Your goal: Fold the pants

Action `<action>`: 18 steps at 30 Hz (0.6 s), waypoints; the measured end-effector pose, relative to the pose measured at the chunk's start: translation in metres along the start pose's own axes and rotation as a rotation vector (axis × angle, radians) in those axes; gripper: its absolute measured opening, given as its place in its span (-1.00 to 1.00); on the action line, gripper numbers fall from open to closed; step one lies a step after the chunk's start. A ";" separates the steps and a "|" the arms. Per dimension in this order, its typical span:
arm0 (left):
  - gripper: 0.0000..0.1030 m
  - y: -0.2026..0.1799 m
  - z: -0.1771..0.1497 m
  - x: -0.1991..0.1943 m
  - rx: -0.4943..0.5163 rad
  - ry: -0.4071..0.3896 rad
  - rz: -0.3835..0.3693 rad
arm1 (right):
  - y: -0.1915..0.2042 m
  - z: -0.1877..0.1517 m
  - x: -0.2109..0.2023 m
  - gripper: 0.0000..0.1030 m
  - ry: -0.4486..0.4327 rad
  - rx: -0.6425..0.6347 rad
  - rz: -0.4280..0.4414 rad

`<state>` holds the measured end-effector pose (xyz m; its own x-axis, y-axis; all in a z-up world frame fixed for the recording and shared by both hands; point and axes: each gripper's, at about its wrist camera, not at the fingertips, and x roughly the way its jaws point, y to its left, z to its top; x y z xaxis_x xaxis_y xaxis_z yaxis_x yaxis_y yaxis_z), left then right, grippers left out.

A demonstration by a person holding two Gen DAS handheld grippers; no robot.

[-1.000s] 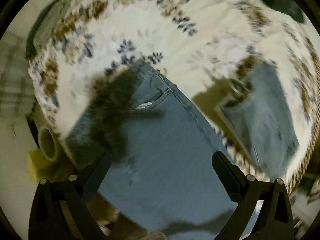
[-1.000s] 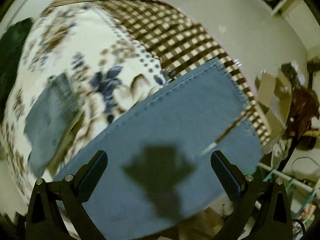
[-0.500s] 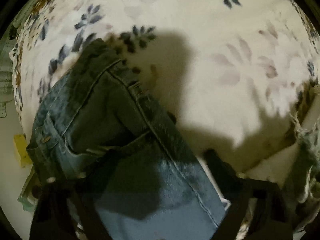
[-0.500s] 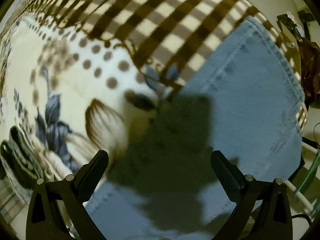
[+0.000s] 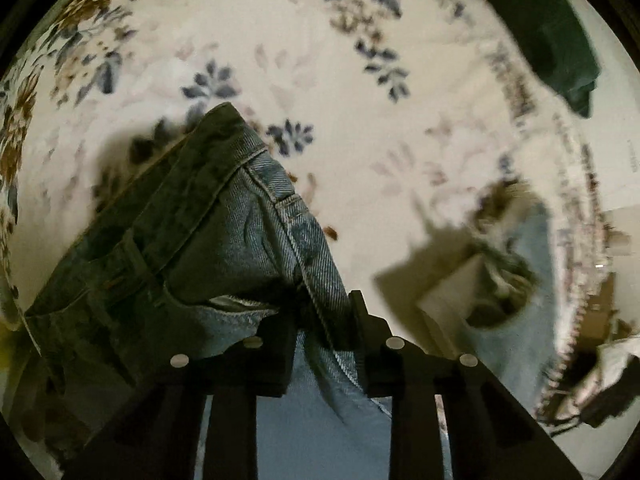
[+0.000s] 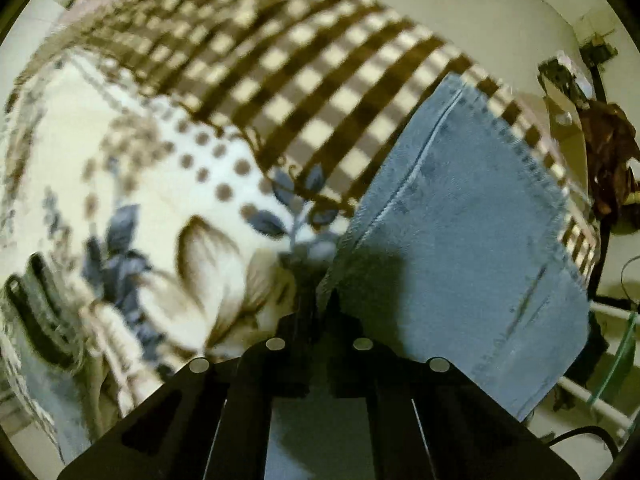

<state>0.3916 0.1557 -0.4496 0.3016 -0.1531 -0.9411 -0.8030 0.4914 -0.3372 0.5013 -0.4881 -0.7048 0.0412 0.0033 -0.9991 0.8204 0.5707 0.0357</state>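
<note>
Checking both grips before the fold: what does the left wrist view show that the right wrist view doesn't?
Left wrist only: the jeans' waistband and pocket, the left tongs shut on the side seam, and a dark green cloth.
Right wrist only: the hem end of the leg, the right tongs shut on its edge, and a brown checked border.
Both: blue denim on the floral blanket.

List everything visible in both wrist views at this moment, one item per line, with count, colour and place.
jeans: one pair, blue denim, spread on the blanket; waistband and pocket in the left view, leg hem in the right view
blanket: one, cream with blue and brown flowers and a brown checked border, under the jeans
dark green cloth: one, at the blanket's far edge
left hand-held gripper: black, jaws just closed, pinching the side seam near the pocket
right hand-held gripper: black, jaws just closed on the leg's edge
</note>
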 end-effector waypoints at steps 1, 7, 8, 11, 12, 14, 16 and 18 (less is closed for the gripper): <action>-0.61 0.010 -0.006 -0.011 -0.002 -0.011 -0.028 | -0.004 -0.005 -0.010 -0.91 -0.014 -0.001 0.019; -0.62 0.057 -0.038 -0.054 0.010 -0.054 -0.180 | -0.037 -0.032 -0.098 -0.91 -0.144 -0.029 0.187; -0.62 0.065 -0.041 -0.063 0.019 -0.061 -0.200 | -0.044 -0.040 -0.113 -0.91 -0.172 -0.042 0.215; -0.62 0.101 -0.061 -0.086 0.043 -0.067 -0.254 | -0.078 -0.055 -0.143 -0.91 -0.218 -0.069 0.255; -0.62 0.115 -0.070 -0.089 0.050 -0.063 -0.261 | -0.098 -0.064 -0.153 -0.91 -0.226 -0.072 0.257; -0.64 0.138 -0.080 -0.078 0.059 -0.043 -0.258 | -0.136 -0.088 -0.161 -0.91 -0.231 -0.071 0.244; -0.68 0.175 -0.098 -0.064 0.046 -0.015 -0.216 | -0.179 -0.112 -0.165 -0.91 -0.213 -0.060 0.220; -0.75 0.210 -0.111 -0.043 -0.002 0.029 -0.178 | -0.205 -0.133 -0.151 -0.91 -0.205 -0.064 0.174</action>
<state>0.1530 0.1701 -0.4823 0.4242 -0.2621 -0.8668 -0.7393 0.4525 -0.4987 0.2511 -0.4960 -0.5641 0.2983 -0.0570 -0.9528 0.7532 0.6272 0.1983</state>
